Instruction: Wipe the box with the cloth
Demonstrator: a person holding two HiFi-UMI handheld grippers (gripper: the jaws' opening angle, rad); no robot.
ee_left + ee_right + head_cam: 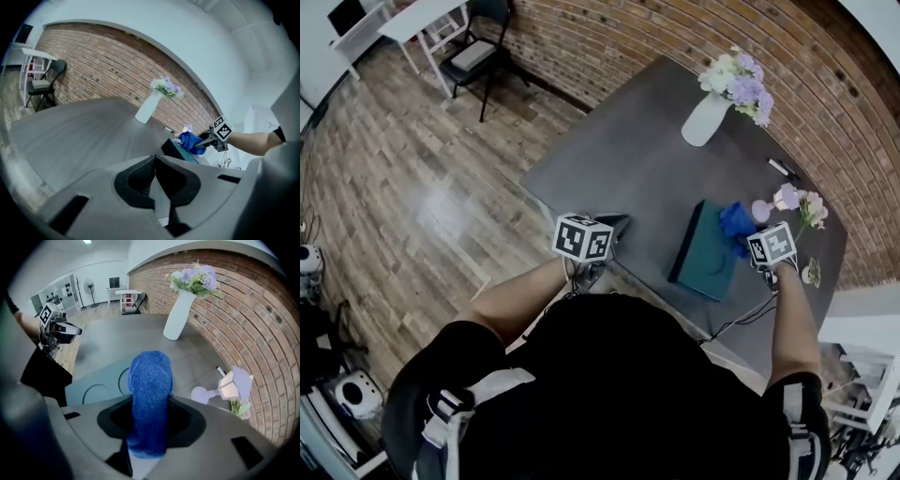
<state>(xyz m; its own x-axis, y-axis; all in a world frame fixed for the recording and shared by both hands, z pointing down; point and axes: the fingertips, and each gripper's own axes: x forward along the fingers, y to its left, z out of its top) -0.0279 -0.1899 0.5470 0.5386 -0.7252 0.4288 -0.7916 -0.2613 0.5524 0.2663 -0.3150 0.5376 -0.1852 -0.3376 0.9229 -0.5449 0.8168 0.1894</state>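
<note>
- Dark grey rectangular table [628, 159] set against red brick wall [675, 37]; wood-plank floor [403, 169] alongside.
- Tall white vase [706, 120] upright on table, holding white and purple flowers [739, 80].
- Flat teal box [708, 253] lying on table.
- Right gripper [149, 420] clamped on bunched blue cloth [150, 380], at box's far corner.
- Left gripper [154, 159] pressed together, nothing held, apart from box.

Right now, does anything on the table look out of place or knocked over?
Only the small purple lamp beyond the box: it seems to lie on its side. The box, vase and cloth in the right gripper look fine.
</note>
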